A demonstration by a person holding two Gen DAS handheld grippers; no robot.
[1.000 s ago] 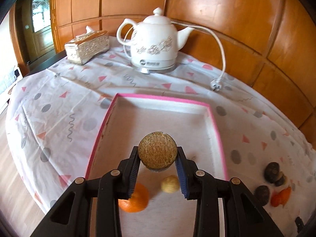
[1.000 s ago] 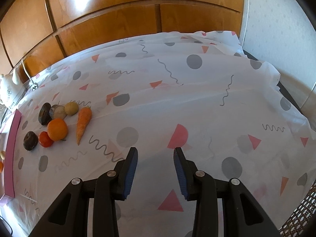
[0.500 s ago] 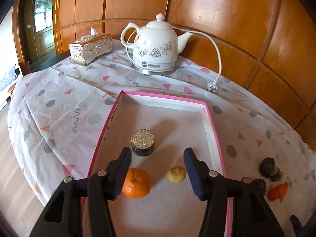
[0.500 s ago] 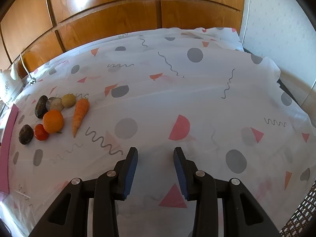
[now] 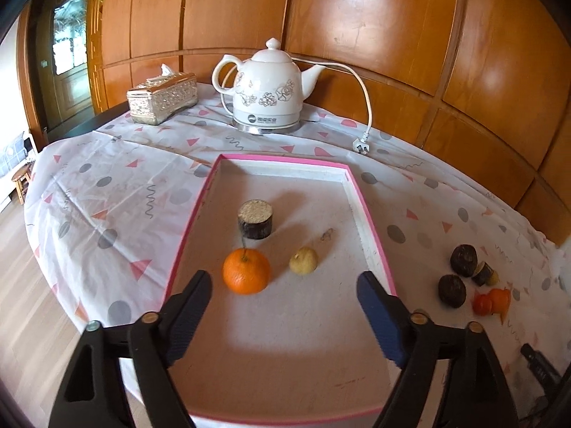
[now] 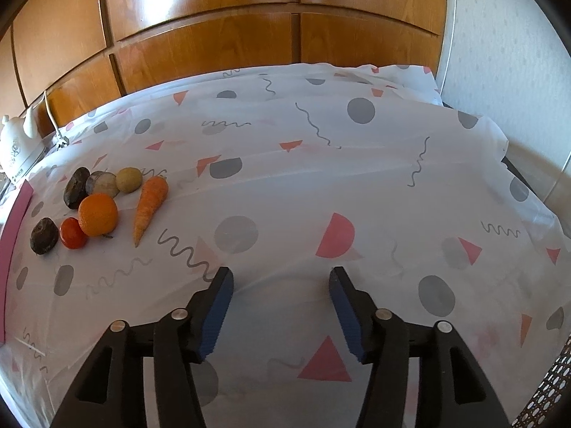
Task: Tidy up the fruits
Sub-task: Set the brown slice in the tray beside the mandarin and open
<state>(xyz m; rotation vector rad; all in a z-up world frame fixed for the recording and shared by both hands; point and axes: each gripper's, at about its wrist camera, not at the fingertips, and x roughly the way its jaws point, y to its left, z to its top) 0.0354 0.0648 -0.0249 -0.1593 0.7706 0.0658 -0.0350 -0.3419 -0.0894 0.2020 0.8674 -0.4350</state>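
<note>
So the pink-rimmed tray (image 5: 371,239) is the thing to go by here. Inside it sit three pieces: a dark cut chunk with a pale grainy top (image 5: 254,219) standing toward the far end, an orange (image 5: 246,270) just in front of that, and a small yellowish fruit (image 5: 303,260) beside the orange on the kettle-cord side. The left gripper (image 5: 283,287) hangs over the tray's near end with its jaws spread wide. They've just been opening and there's nothing between them; the orange and the yellowish fruit lie just beyond the fingertips. Off the tray's right rim, on the patterned tablecloth (image 6: 285,164), there's the leftover pile: a carrot (image 6: 150,207), a second orange (image 6: 97,214), a small red tomato (image 6: 72,233), two dark lumps (image 6: 44,235), a cut piece and a pale round one. The right gripper (image 6: 281,287) is over bare cloth, well apart from that pile, which lies off to its left. Its jaws are about half apart, have also just been opening, and are empty. Behind the tray's far end stands a white floral kettle (image 5: 266,89) with a logo and some lettering on the base, too small to read, and a silver tissue box (image 5: 162,97).
</note>
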